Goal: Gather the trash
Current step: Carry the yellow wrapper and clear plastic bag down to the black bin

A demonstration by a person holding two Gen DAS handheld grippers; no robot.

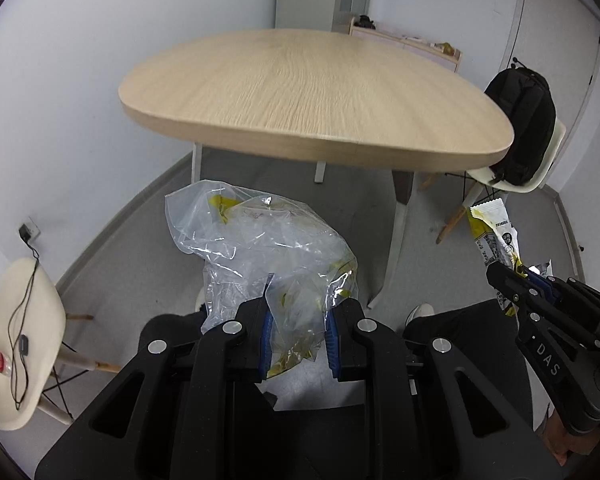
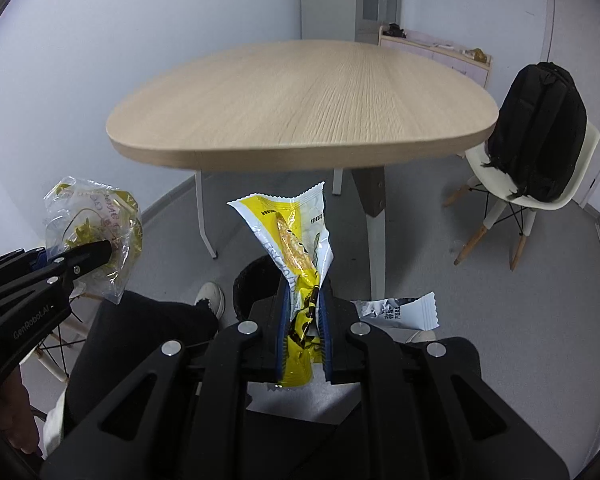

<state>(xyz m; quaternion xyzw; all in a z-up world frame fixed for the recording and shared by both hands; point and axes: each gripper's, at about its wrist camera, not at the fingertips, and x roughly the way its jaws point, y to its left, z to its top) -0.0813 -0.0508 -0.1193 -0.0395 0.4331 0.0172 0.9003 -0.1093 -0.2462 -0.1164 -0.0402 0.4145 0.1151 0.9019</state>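
Left gripper [image 1: 298, 334]: clamped on a crumpled clear plastic bag [image 1: 260, 248].
Right gripper [image 2: 303, 332]: nearly closed, pinched a yellow-and-white snack wrapper [image 2: 296, 240].
Below: round black bin [image 2: 256, 280].

Clear plastic bag [image 1: 260, 248], crumpled, w/ yellow print, bits of yellow inside; stands up puffed, its lower end pinched in left gripper [image 1: 298, 334], held in the air on the left. Yellow-white snack wrapper [image 2: 300, 256], torn open, zigzag top edge, twisted, upright, lower part clamped in right gripper [image 2: 304, 334]. Grey-white wrapper [image 2: 400, 310] lies flat just right of it, near side. Black trash bin [image 2: 256, 280] on floor below, between the two grippers
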